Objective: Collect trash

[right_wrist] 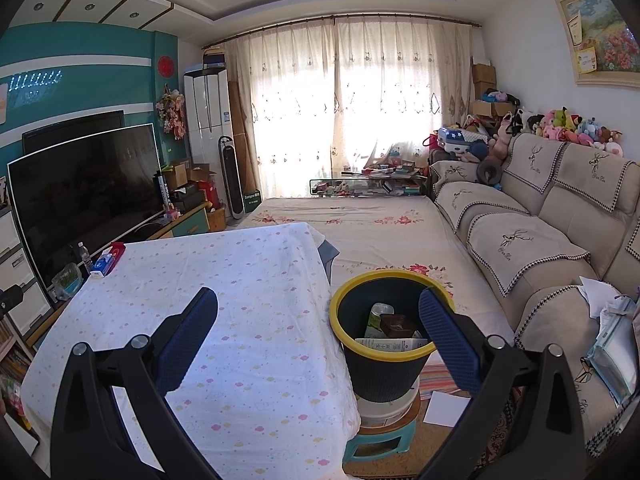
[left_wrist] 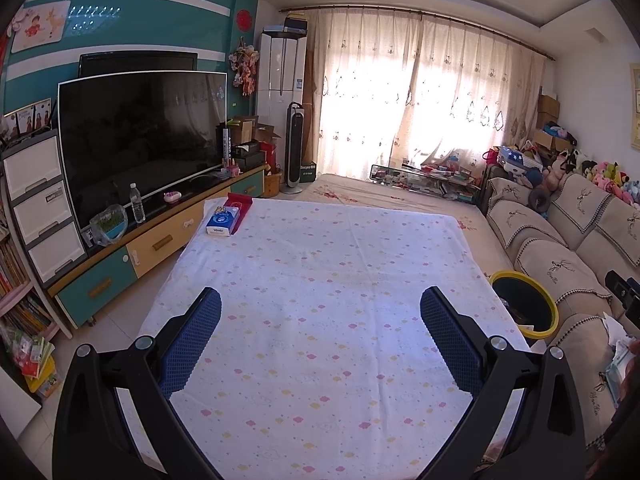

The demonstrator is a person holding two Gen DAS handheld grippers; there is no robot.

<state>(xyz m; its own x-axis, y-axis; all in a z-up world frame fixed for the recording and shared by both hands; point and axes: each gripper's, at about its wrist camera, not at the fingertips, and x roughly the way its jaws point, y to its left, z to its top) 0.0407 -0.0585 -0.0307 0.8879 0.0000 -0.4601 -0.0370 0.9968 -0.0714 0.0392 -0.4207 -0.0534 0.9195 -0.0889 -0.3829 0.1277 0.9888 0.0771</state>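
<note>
Trash: already gathered, by the look of it, inside the dark bin with the yellow rim, standing just beside the right edge of the cloth-covered table and raised on a pale tub atop a small green stool. Visible inside: a flat printed carton lying across the near side, a dark brown box on top of it, and a pale green-and-white package upright behind; nothing spilling over the rim. Right gripper spread wide and holding nothing, left pad over the tablecloth, right pad in front of the bin's near rim. Left gripper likewise released and bare, hovering over the middle of the table, bin seen past the table's right edge. Apart from a blue tissue box and a red holder touching it at the far left corner, no loose scraps seen on the cloth. Probably near the end of the job, or between pickups. Worth scanning the cloth once more before stopping; tissue box likely no rubbish, so best left alone. White paper sheet on the floor beside the stool possibly a remaining piece: hard to say. If reaching for it, better to come in low from the sofa side, well clear of the stacked bin, which looks easy to tip.
</note>
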